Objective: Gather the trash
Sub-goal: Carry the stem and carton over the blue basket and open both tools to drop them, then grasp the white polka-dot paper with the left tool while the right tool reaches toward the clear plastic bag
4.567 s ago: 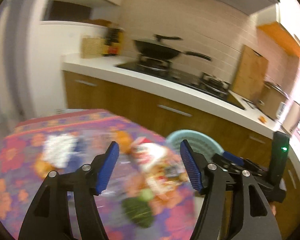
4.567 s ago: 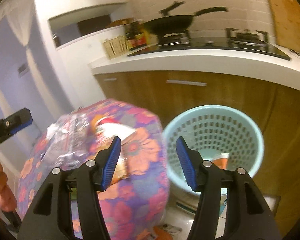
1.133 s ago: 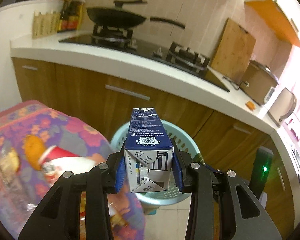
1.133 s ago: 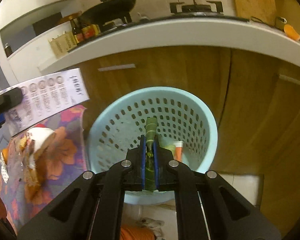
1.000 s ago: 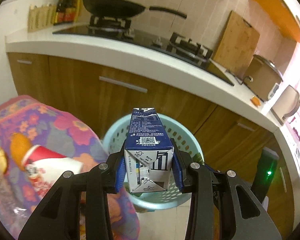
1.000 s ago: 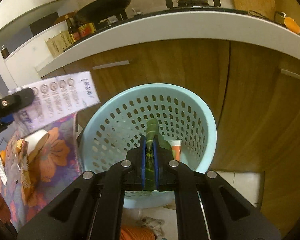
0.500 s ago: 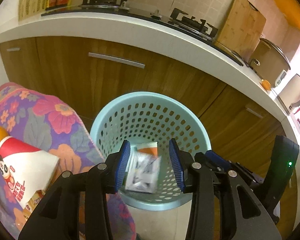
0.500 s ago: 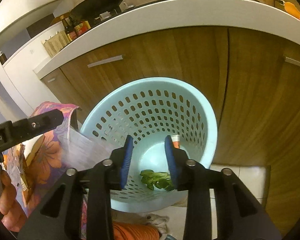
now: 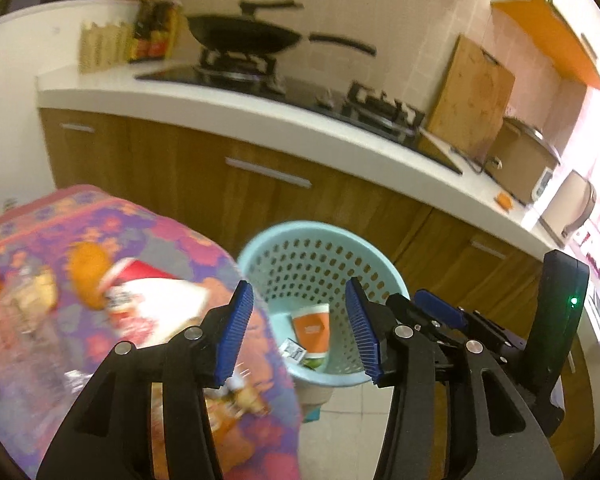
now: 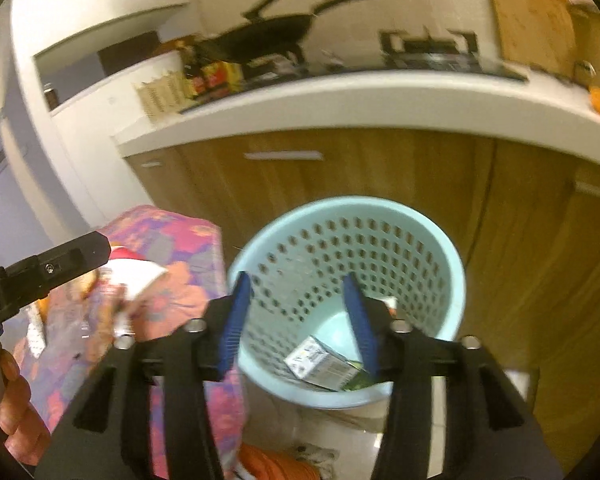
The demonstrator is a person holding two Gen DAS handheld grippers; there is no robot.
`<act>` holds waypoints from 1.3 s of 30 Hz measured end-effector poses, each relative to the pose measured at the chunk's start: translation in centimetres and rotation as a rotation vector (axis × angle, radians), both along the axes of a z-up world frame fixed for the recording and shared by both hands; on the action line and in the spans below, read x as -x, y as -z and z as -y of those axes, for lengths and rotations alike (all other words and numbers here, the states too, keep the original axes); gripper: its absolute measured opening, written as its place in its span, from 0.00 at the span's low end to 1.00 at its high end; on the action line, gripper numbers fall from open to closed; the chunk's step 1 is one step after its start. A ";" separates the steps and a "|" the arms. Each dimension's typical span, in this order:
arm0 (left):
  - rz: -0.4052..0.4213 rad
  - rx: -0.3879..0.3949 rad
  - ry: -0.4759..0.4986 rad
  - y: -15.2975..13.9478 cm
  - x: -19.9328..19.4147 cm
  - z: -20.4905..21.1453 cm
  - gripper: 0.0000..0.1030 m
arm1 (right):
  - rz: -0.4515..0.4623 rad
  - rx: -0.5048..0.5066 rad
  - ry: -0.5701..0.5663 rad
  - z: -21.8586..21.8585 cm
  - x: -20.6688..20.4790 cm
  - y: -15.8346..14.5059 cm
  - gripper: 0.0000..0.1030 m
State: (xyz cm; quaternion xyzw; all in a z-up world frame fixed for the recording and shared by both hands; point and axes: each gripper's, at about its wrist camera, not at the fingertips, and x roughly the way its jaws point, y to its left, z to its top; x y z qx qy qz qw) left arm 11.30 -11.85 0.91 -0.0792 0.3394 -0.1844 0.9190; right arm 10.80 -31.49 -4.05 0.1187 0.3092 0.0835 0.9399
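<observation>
Kitchen with wood cupboards, wok (image 9: 244, 36) at 12 o'clock | blue basket (image 10: 440, 248) on floor holds milk box (image 10: 320, 360), orange cup (image 9: 312, 328) | flowery table (image 9: 172, 240) at 9 o'clock holds wrappers (image 9: 144, 300) | left tool (image 9: 298, 330) spread, holding nothing | right tool (image 10: 298, 322) spread, holding nothing

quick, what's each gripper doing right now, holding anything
Left gripper: tongs open, holding nothing.
Right gripper: tongs open, holding nothing, above the blue trash basket.
</observation>
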 end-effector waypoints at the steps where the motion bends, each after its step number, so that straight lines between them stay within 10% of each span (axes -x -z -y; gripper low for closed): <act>1: 0.014 0.005 -0.014 -0.5 0.6 -0.8 0.46 | 0.012 0.005 -0.016 -0.8 0.4 -0.5 0.47; 18: 0.155 0.063 -0.413 -3.9 11.1 -22.0 0.63 | 0.099 0.112 -0.302 -16.5 4.2 -4.1 0.48; 39: -0.131 0.004 -0.423 6.8 6.9 -32.1 0.63 | -0.017 0.145 -0.422 -28.1 -0.9 0.4 0.65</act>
